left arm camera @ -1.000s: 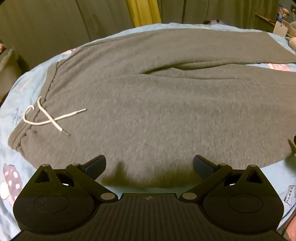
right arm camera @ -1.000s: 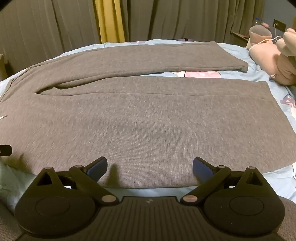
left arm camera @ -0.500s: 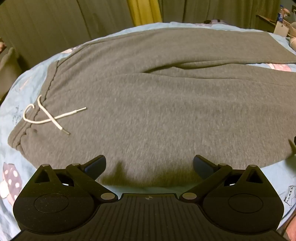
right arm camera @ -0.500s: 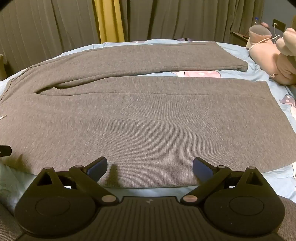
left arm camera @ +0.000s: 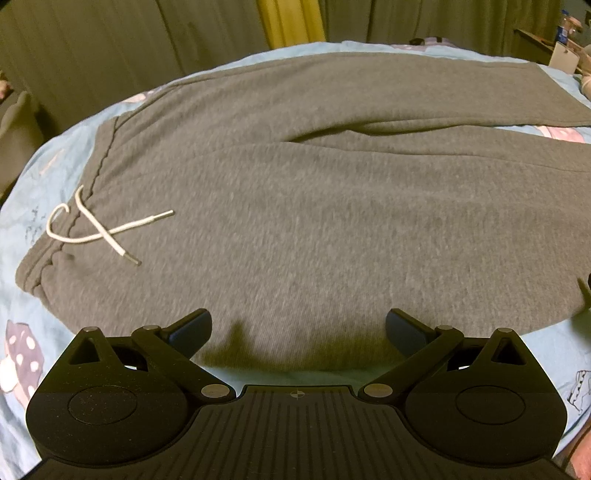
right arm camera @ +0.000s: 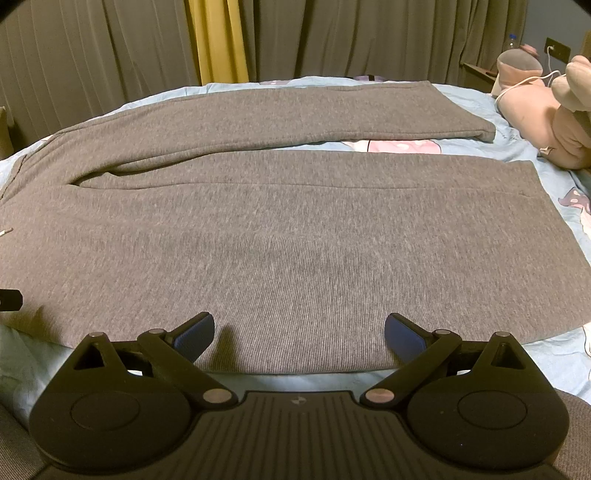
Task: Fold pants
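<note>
Grey sweatpants (left arm camera: 295, 206) lie flat on a light blue bedsheet (left arm camera: 22, 206), waistband at the left, both legs running right. A white drawstring (left arm camera: 99, 230) lies crossed near the waistband. My left gripper (left arm camera: 298, 330) is open and empty, just above the near edge of the hip area. In the right wrist view the near leg (right arm camera: 295, 251) and the far leg (right arm camera: 280, 114) lie apart, cuffs at the right. My right gripper (right arm camera: 299, 332) is open and empty, over the near edge of the near leg.
Dark curtains with a yellow strip (right arm camera: 218, 40) hang behind the bed. Pink plush toys (right arm camera: 535, 110) and a white cable lie at the right of the bed. A bedside shelf with a bottle (left arm camera: 565, 29) stands at the far right.
The left gripper has shifted very slightly; the view is a little blurred. The right gripper and the pants have not visibly moved.
</note>
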